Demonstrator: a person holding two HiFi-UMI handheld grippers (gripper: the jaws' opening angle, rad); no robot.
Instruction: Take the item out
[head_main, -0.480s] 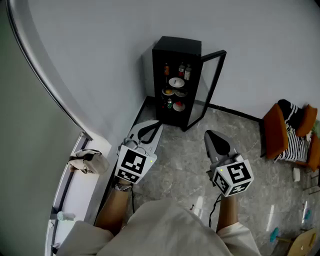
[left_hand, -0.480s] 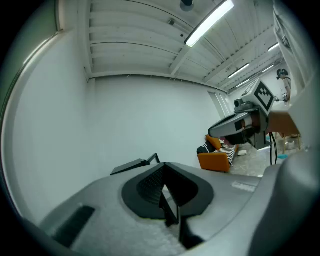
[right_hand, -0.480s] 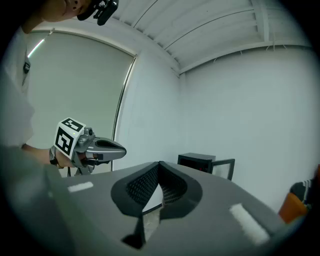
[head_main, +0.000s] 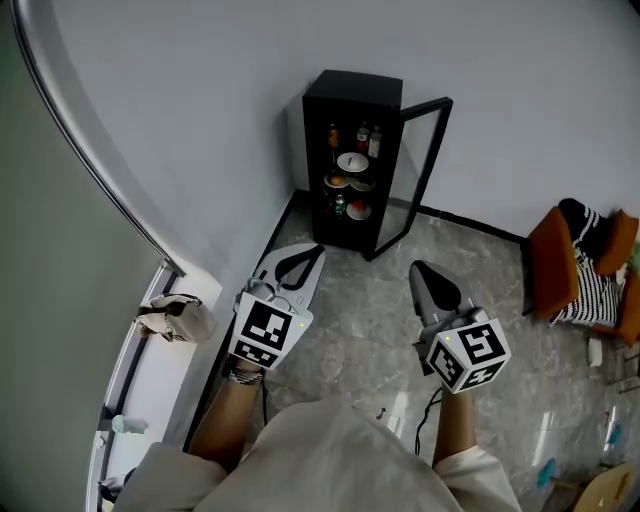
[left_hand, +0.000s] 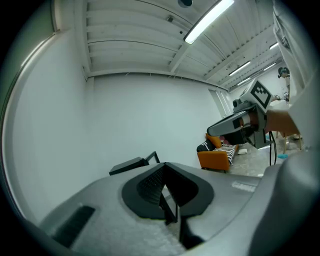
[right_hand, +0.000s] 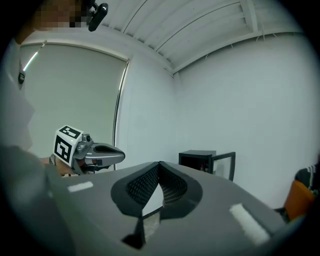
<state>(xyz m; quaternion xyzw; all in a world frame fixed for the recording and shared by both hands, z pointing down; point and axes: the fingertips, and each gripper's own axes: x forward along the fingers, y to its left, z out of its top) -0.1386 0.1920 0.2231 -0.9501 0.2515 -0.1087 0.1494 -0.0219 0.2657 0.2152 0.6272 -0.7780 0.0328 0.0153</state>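
A black cabinet (head_main: 352, 92) stands against the white wall with its glass door (head_main: 416, 172) swung open to the right. Its shelves hold bottles (head_main: 368, 141), a white plate (head_main: 352, 163) and small dishes (head_main: 357, 211). My left gripper (head_main: 312, 250) and right gripper (head_main: 418, 268) hover over the floor in front of it, well short of the shelves. Both are shut with nothing between the jaws. The cabinet (left_hand: 131, 164) shows just past the closed left jaws (left_hand: 163, 166). It also stands beyond the closed right jaws (right_hand: 160, 164), as a dark box (right_hand: 204, 160).
An orange chair (head_main: 578, 262) with a striped cloth stands at the right. A windowsill (head_main: 150, 365) with a beige bag (head_main: 177, 320) runs along the left. Small items lie on the marble floor (head_main: 370, 320) at the lower right.
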